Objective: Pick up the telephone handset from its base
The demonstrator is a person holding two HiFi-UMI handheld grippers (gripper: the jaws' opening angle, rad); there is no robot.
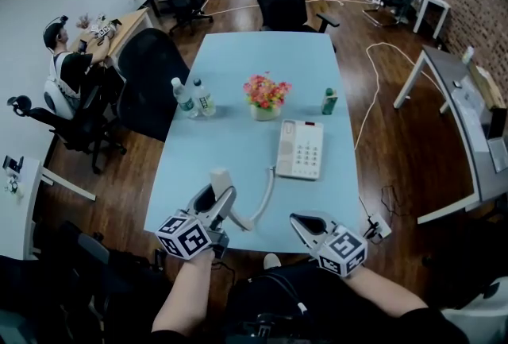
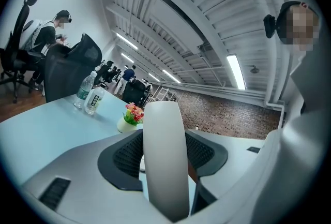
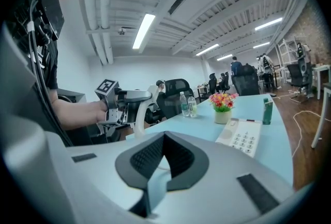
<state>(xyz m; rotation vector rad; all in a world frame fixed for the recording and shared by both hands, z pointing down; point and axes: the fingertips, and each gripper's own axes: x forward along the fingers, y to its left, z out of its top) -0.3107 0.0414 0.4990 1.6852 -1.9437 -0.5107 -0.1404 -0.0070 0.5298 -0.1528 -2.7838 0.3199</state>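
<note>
L hand-held gripper (image 1: 224, 199): jaws clamped on telephone handset (image 2: 165, 161). Handset stands approx. upright, off its base (image 1: 300, 148), left of base, over near edge of bench (image 1: 238, 80). Cord (image 1: 266, 195) runs from handset toward base. R hand-held gripper (image 1: 305, 225): jaws together, nothing held, at near bench edge.
</note>
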